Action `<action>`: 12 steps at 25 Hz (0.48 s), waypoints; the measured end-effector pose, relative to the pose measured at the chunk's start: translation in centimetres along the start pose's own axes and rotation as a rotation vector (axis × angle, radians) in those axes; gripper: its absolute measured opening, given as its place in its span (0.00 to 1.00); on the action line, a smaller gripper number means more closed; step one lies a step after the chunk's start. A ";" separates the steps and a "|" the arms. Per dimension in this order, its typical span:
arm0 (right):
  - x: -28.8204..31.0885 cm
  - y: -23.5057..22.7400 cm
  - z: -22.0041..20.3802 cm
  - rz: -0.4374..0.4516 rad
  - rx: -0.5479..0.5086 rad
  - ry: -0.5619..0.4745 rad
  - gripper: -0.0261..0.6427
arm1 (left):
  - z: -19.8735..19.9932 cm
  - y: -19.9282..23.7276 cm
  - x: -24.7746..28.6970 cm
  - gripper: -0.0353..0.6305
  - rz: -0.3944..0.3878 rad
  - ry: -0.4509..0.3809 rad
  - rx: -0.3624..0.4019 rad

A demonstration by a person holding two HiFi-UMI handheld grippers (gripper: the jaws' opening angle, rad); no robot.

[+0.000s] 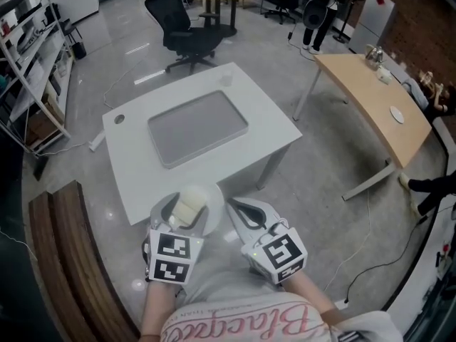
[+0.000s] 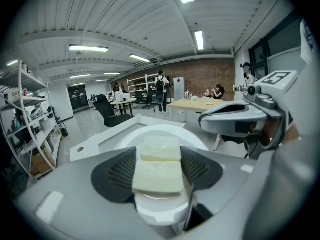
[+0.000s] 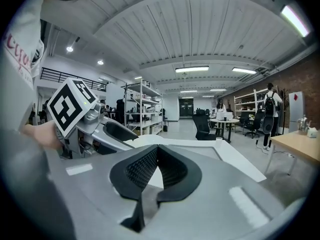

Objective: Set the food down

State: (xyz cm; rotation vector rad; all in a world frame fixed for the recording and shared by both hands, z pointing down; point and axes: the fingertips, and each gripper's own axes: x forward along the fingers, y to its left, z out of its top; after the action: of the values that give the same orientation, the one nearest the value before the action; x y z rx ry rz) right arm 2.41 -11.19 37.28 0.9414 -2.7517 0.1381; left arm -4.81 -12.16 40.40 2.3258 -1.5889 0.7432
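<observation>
Left gripper (image 2: 160, 159), jaws wide, clamps the round white plate (image 2: 165, 133) carrying two pale yellow rectangular food slabs (image 2: 159, 176), just short of the white worktop's (image 1: 135, 169) near edge. Right gripper (image 3: 156, 151) closed, empty. Recommended: keep plate level, lower fully, then release.

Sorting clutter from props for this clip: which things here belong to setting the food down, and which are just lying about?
Belongs to the job: left gripper, shut on the pale food blocks; white plate under them; white table; grey tray, the likely landing spot.
Just about: right gripper, shut and empty; black office chair; wooden desk; shelving.
</observation>
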 end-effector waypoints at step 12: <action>6.7 -5.1 1.2 0.003 -0.002 0.056 0.04 | 2.5 5.8 7.1 0.46 -0.009 0.006 -0.029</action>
State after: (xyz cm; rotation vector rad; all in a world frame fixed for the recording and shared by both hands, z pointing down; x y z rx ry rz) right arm 0.14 -19.39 37.84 0.9190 -2.7013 0.1596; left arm -7.44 -21.22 41.48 2.3065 -1.5752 0.7194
